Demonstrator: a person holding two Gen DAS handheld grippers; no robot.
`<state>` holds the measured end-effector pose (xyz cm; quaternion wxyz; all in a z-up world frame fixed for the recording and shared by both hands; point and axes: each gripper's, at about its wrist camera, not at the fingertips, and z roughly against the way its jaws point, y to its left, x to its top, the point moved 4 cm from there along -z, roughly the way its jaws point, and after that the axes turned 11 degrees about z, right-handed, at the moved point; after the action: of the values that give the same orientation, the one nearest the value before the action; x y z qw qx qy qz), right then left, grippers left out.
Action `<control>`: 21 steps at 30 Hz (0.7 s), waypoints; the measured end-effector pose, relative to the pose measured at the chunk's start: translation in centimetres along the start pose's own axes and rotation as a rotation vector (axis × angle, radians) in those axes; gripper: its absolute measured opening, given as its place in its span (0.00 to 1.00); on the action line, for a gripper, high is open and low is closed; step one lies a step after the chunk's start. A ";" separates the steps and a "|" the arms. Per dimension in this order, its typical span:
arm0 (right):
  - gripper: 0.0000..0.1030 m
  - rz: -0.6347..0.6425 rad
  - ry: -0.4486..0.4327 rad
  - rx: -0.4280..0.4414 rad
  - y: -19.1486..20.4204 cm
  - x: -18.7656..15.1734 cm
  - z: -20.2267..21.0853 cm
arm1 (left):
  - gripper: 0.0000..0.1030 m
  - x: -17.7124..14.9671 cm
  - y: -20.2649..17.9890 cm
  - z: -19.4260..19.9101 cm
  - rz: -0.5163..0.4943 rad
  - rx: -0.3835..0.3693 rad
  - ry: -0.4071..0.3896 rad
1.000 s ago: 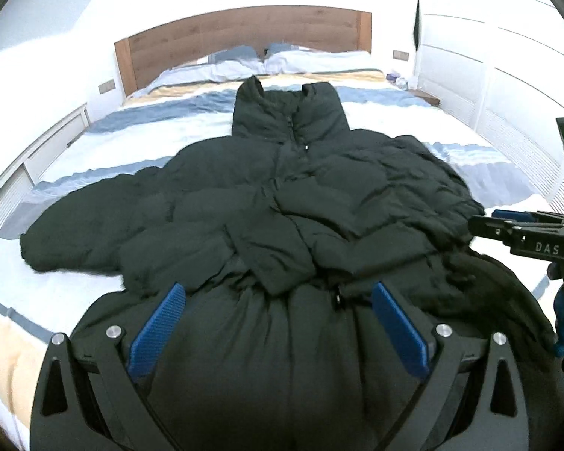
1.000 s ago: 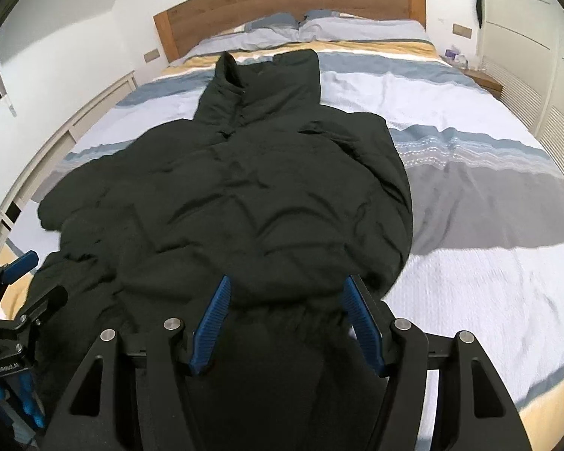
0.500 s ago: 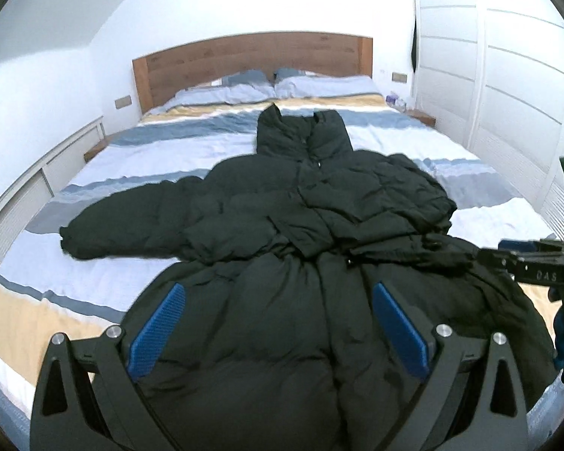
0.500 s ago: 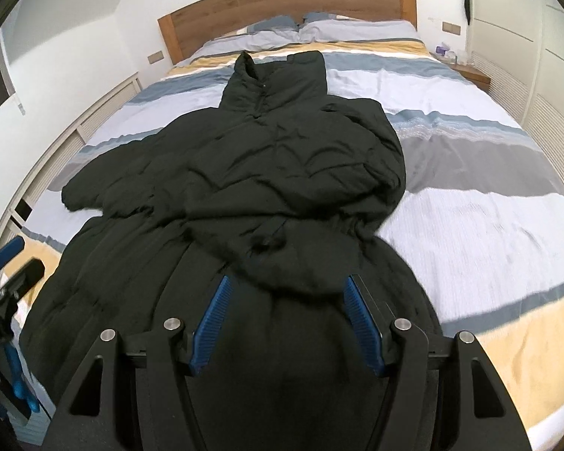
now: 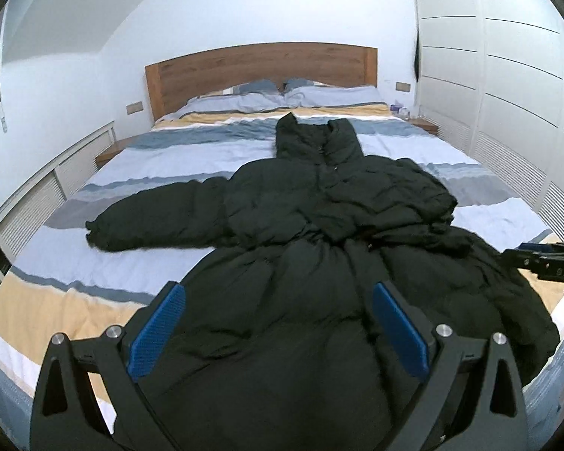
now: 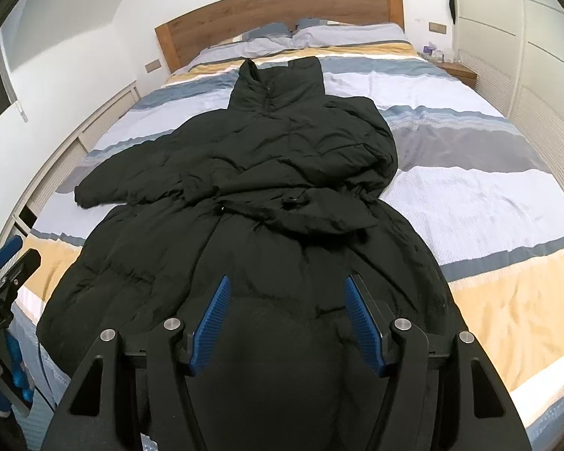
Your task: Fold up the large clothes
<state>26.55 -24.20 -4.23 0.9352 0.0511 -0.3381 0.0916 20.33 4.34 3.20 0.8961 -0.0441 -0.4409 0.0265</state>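
Observation:
A long black puffer coat (image 5: 319,233) lies face up on the striped bed (image 5: 191,165), collar toward the headboard; it also fills the right wrist view (image 6: 267,203). One sleeve (image 5: 154,218) stretches out to the left. The other sleeve is folded across the waist (image 6: 300,206). My left gripper (image 5: 278,323) is open and empty above the coat's hem on the left side. My right gripper (image 6: 287,319) is open and empty above the hem, and shows at the edge of the left wrist view (image 5: 545,263).
The wooden headboard (image 5: 259,71) and pillows (image 5: 282,94) are at the far end. White wardrobe doors (image 5: 507,86) run along the right. A low white cabinet (image 5: 37,203) lines the left wall. A bedside table (image 6: 458,71) stands far right.
Both grippers have pulled back and up from the coat toward the foot of the bed. The lower half of the coat now lies spread flat toward me.

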 end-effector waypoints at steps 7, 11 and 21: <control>0.62 0.020 -0.016 -0.022 1.7 -0.2 0.0 | 0.98 -0.7 3.8 -1.1 0.042 0.028 0.023; 0.62 0.030 -0.009 -0.027 2.5 0.0 -0.8 | 0.98 -0.7 6.0 -2.4 0.079 0.031 0.046; 0.62 0.030 0.009 -0.030 2.6 1.2 -3.4 | 0.98 1.9 15.9 -8.4 0.279 0.041 0.122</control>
<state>29.02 -20.95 -6.04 0.9358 0.0315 -0.3361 0.1010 28.00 19.87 -2.07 0.9095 -0.0883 -0.3748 0.1568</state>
